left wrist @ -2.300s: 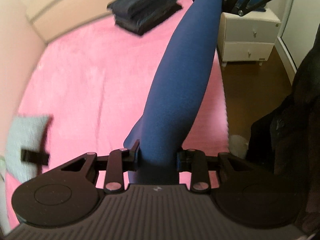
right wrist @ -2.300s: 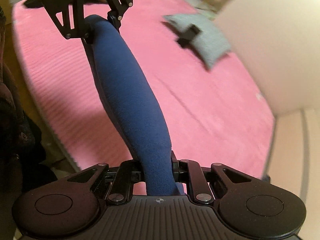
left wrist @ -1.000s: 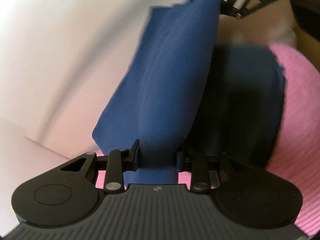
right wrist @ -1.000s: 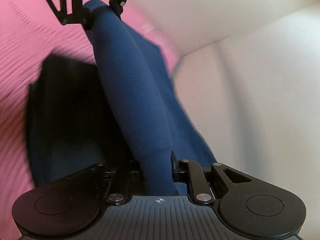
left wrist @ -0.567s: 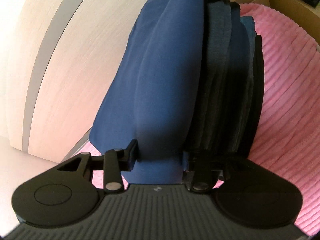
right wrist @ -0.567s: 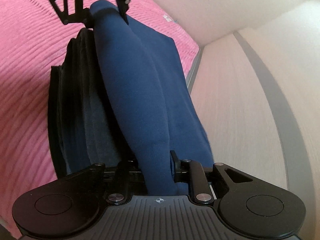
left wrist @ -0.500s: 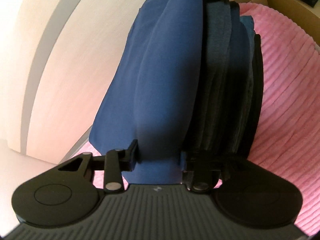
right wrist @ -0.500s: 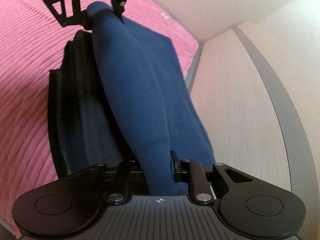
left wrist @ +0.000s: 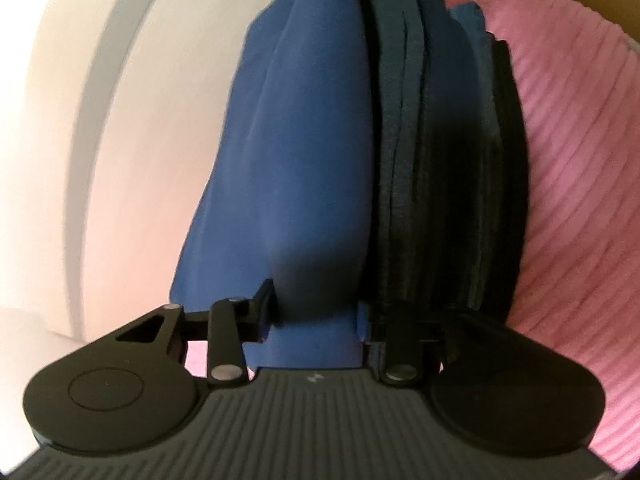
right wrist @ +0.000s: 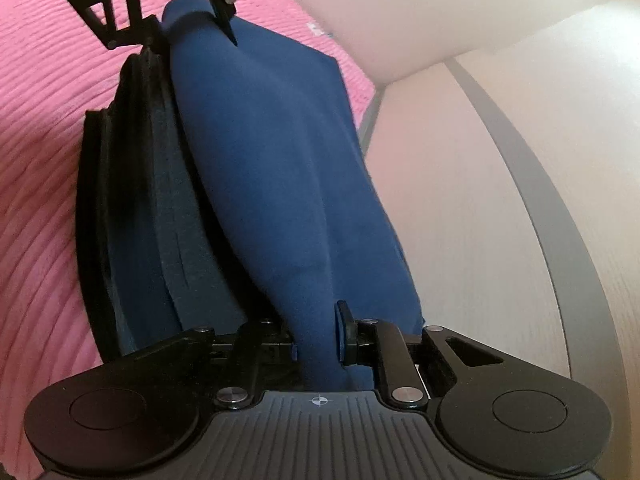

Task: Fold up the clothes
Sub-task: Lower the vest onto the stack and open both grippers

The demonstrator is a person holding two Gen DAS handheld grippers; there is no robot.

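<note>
We hold a folded blue garment point(left wrist: 304, 152) between our two claws, one at each end. It lies on top of a pile of dark folded clothes point(left wrist: 448, 184), which sits on a pink bed cover point(left wrist: 576, 160) next to a pale wooden headboard point(right wrist: 480, 208). We think the blue one goes here because this is where the finished clothes are stacked, so each new one lands on the last.

Our left claw point(left wrist: 316, 320) is opening now. The blue cloth is between its fingers, and the left finger point(left wrist: 264, 300) looks to be just off the cloth, though we cannot see the other side well. From the right wrist view we can see that same left claw point(right wrist: 192, 20) at the far end of the garment, with its fingers spread around the end.

Our right claw point(right wrist: 318, 344) is closed tight on the near end of the blue garment point(right wrist: 272, 168). Both fingers press into the cloth and pinch it thin.

Holding both ends keeps the fold neat while the garment comes down flat. If one end drops too soon, the fold may slip or hang off the pile. We judge that the folding of this piece is done and that letting go is the step in hand. Next the right claw should let go too.
</note>
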